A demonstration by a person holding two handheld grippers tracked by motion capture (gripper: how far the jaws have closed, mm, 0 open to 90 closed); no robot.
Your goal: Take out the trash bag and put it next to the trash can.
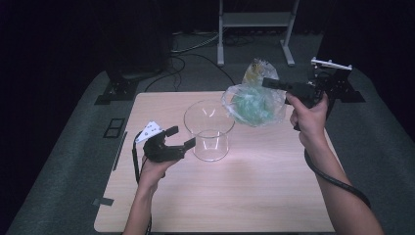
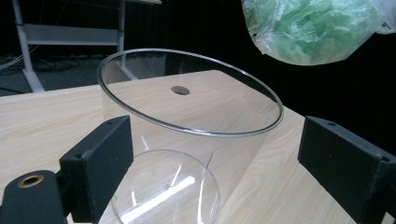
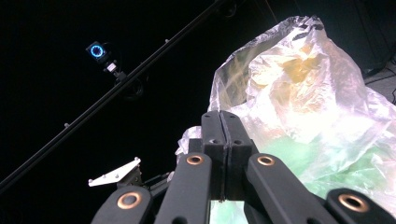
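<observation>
A clear glass cylinder [image 1: 208,129] stands upright and open-topped on the wooden table [image 1: 254,196]. My left gripper [image 1: 182,136] rests low at its left side, open, with its jaws flanking the glass base [image 2: 187,121] in the left gripper view. Up and to the right of the glass hangs a clear plastic bag [image 1: 254,104] with green filling and some yellow at its top. My right gripper [image 1: 269,82] is shut on the bag's film. In the right gripper view the jaws [image 3: 226,121] are pressed together and the bag [image 3: 303,116] bulges beyond them. The bag [image 2: 313,28] floats above the glass rim.
A small round hole [image 2: 180,90] sits in the table behind the glass. Off the table's back stand a metal frame [image 1: 254,19], a black stand base [image 1: 122,85] at left and dark equipment [image 1: 337,78] at right. Cables lie on the grey floor.
</observation>
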